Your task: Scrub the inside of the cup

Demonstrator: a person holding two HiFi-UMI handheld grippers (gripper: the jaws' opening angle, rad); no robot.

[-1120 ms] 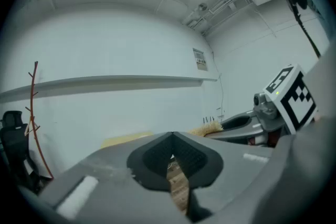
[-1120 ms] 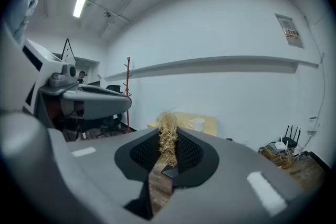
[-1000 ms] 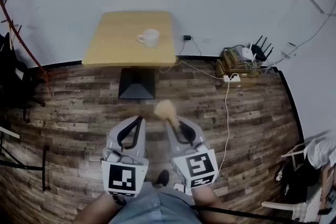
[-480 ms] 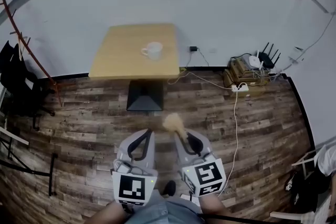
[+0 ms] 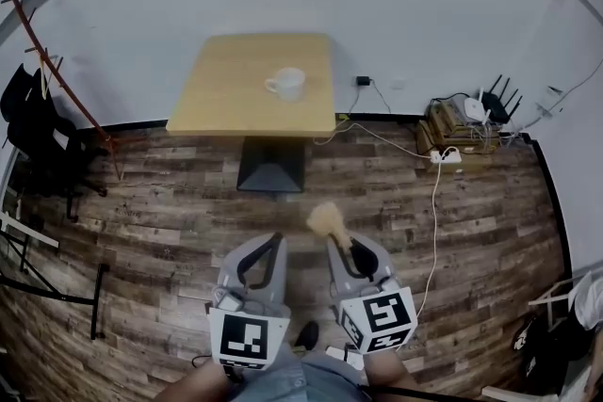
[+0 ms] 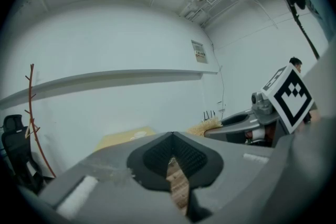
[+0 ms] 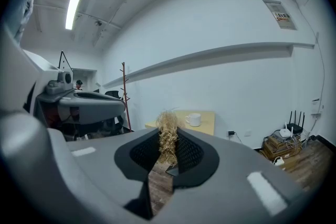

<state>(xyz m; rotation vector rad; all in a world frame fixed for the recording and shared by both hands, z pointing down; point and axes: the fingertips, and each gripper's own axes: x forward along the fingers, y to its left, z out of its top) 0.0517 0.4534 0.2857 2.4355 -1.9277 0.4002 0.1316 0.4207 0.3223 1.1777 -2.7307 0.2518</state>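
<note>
A white cup (image 5: 285, 82) stands on the light wooden table (image 5: 226, 89) against the far wall, well ahead of both grippers. My left gripper (image 5: 274, 243) is held low over the wood floor, jaws shut with nothing between them (image 6: 173, 138). Beside it my right gripper (image 5: 340, 241) is shut on the handle of a brush, whose straw-coloured bristles (image 5: 327, 219) stick out past the tips. In the right gripper view the bristles (image 7: 168, 136) rise between the pads, with the cup (image 7: 193, 119) on the table far beyond.
The table rests on a black pedestal base (image 5: 271, 167). A red coat stand (image 5: 58, 56) and a black chair (image 5: 38, 136) are at the left. Routers, boxes (image 5: 469, 120) and a power strip with trailing cables (image 5: 445, 155) lie along the wall at the right.
Both grippers have come forward over the floor toward the table, side by side. The table and cup now sit lower and further right in the head view. The brush stays gripped.
</note>
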